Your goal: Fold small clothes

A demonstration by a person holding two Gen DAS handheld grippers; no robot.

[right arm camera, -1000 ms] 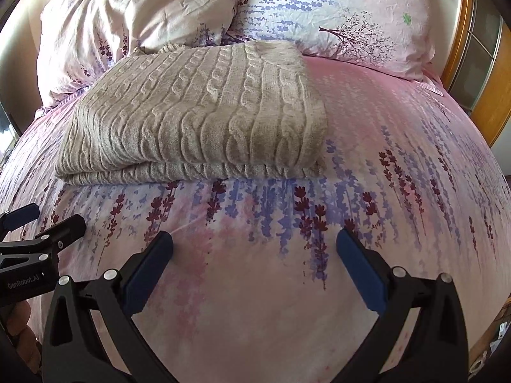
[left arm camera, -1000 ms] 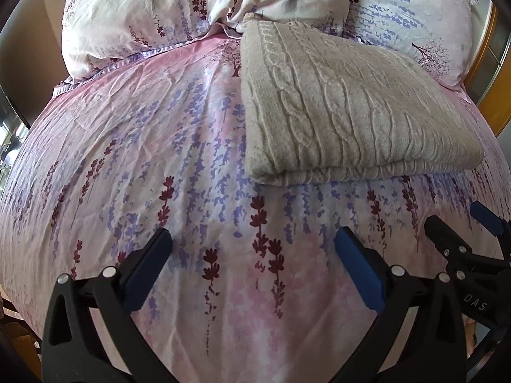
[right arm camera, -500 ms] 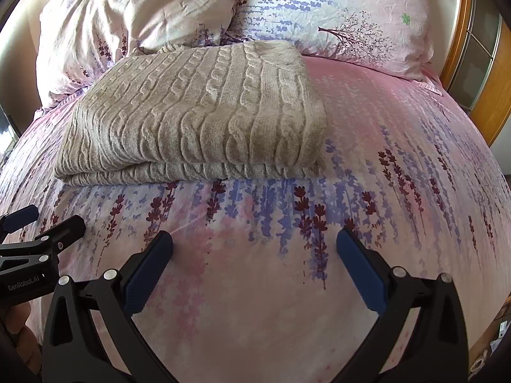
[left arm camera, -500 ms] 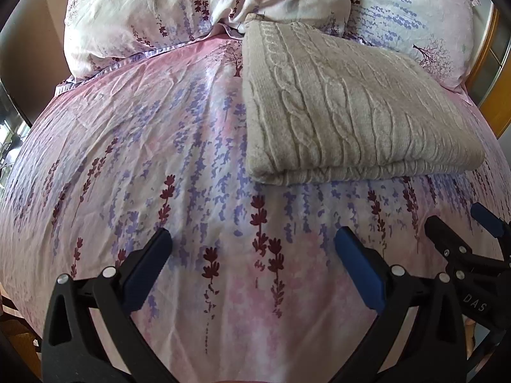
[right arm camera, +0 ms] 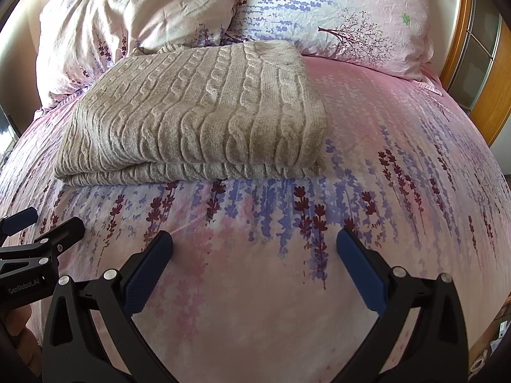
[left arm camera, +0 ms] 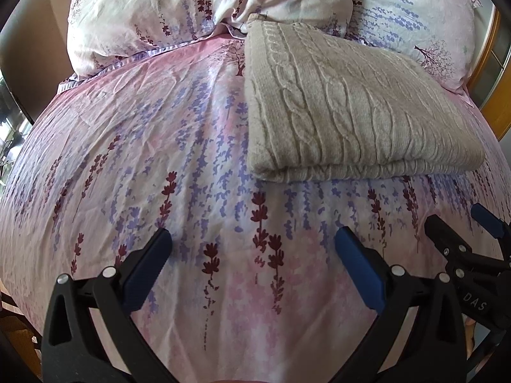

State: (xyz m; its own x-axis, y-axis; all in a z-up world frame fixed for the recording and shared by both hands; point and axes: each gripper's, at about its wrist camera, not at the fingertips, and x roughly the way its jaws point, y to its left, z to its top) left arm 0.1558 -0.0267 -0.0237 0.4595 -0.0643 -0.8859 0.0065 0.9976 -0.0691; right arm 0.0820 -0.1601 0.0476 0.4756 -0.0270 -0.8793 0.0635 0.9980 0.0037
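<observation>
Right wrist view, folded sweater point(right arm camera: 198, 111) ahead of both tongs point(right arm camera: 254, 255), both spread apart, empty.

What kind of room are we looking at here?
Most likely a bedroom: a bed with a flowered sheet, two matching pillows at its head, and a folded knitted sweater lying on it.

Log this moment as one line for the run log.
left gripper: open, empty | right gripper: open, empty | knit sweater: folded on bedspread, touching pillows
</observation>
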